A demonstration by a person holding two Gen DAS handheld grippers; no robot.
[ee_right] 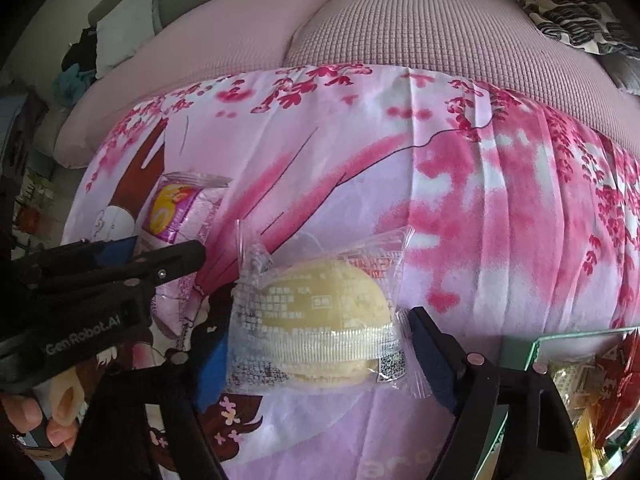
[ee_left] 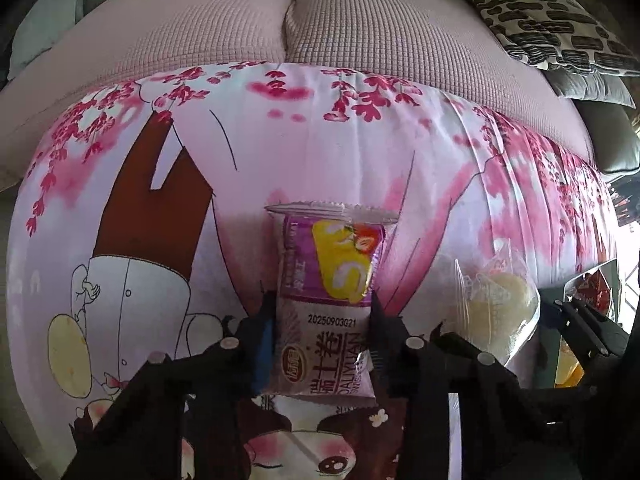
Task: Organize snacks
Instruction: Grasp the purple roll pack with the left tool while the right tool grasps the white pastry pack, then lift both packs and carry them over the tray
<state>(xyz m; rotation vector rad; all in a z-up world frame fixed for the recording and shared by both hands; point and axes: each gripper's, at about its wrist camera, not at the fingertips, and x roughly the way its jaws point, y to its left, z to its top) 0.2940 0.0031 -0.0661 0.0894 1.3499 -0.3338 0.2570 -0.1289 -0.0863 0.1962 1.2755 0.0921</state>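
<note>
Left gripper [ee_left: 324,344] clamps the Swiss roll packet [ee_left: 326,300] mid-length, over the floral cloth [ee_left: 280,140]. Right gripper [ee_right: 316,344] brackets the clear-wrapped bun [ee_right: 320,320]; contact probably made, unclear. Both light, soft, slippery film: grip sides gently.

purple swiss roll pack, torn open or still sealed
Sealed, as far as shown: the purple swiss roll pack has its crimped top edge intact and looks puffed. The left gripper clamps its sides; its bottom seam is partly hidden.

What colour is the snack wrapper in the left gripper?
Purple swiss roll wrapper with a yellow patch; clearest in the left wrist view.
</note>
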